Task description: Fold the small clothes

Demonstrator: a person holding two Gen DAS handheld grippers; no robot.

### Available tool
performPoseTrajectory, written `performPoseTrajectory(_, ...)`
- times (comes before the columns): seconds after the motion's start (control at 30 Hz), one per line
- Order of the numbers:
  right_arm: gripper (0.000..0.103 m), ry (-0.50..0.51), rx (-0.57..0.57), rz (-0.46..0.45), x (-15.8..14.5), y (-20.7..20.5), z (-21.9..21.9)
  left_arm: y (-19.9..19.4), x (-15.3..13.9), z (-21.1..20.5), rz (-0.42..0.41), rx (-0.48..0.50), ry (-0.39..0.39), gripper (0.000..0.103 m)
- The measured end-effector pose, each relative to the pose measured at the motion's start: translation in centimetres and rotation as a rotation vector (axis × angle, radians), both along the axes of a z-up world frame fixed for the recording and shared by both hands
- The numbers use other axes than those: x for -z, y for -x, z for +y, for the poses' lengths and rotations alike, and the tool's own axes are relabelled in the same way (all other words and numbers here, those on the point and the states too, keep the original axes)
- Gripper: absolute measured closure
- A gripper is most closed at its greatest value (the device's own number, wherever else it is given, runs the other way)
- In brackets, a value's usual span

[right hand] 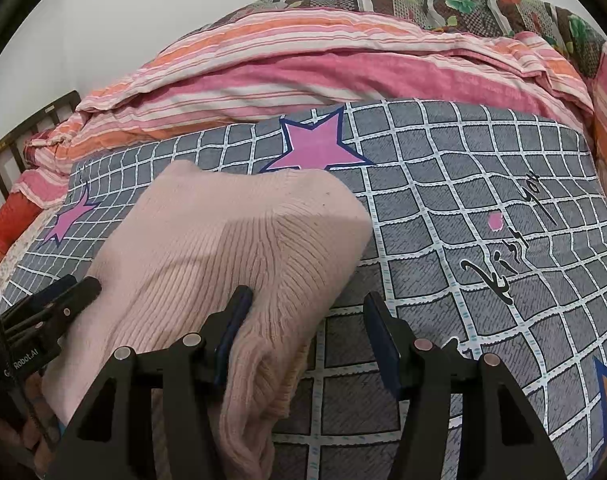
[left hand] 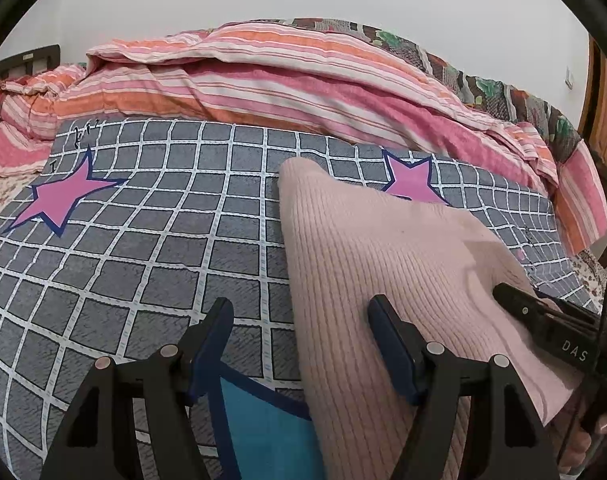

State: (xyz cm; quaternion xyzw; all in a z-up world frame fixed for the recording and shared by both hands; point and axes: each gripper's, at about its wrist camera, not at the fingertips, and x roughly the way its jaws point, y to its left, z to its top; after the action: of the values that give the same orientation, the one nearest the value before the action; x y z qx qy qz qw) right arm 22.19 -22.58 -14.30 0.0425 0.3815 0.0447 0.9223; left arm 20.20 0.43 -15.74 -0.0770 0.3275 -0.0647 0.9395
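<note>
A pale pink ribbed knit garment (left hand: 387,264) lies folded on the grey checked bedspread (left hand: 143,240); it also shows in the right wrist view (right hand: 223,240). My left gripper (left hand: 299,316) is open, straddling the garment's left edge near its near end. My right gripper (right hand: 307,308) is open, its left finger (right hand: 235,320) resting on the garment's right edge, its right finger over the bedspread (right hand: 483,200). Each gripper shows in the other's view, the right gripper (left hand: 543,316) at the right and the left gripper (right hand: 51,300) at the left.
A striped pink and orange quilt (left hand: 263,80) is heaped along the far side of the bed, with a floral cover (right hand: 463,8) behind it. A dark bed frame (right hand: 19,152) stands at the left. A teal patch (left hand: 263,432) is printed on the bedspread near me.
</note>
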Motion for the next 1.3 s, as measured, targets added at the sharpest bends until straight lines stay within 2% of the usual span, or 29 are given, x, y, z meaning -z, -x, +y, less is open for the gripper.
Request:
performPoseTrajectory(0.37, 0.047, -0.008, 0.012, 0.008, -0.5, 0.6, -0.2, 0.0, -0.1, 0.1, 0.003, 0.006, 0.014, 0.033)
performPoseTrajectory(0.53, 0.047, 0.009, -0.003, 0.028, -1.4, 2.2, -0.6, 2.1, -0.4, 0.3, -0.006, 0.0, 0.013, 0.033)
performPoseTrajectory(0.7, 0.047, 0.068, -0.034, 0.063, -2.1, 4.7, -0.6, 4.0, -1.4, 0.1, 0.063, 0.009, -0.025, 0.034)
performPoseTrajectory(0.87, 0.05, 0.026, 0.003, 0.054, -4.4, 7.5, -1.7, 6.6, -4.5, 0.3, 0.076, -0.015, -0.054, 0.037)
performPoseTrajectory(0.93, 0.05, 0.011, 0.013, 0.038, -5.7, 8.3, -2.0, 7.9, -6.4, 0.4, 0.054, -0.014, -0.057, 0.036)
performPoseTrajectory(1.03, 0.049, 0.048, 0.046, -0.002, -8.5, 10.2, -2.0, 10.0, -9.3, 0.0, 0.013, -0.022, -0.076, 0.032)
performPoseTrajectory(1.13, 0.042, 0.065, 0.066, -0.013, -10.5, 11.6, -2.0, 12.0, -11.7, -0.3, -0.022, -0.028, -0.076, 0.027)
performPoseTrajectory(1.3, 0.039, 0.033, 0.072, -0.015, -13.2, 13.5, -2.3, 14.5, -14.5, -1.1, -0.058, -0.034, -0.116, 0.024)
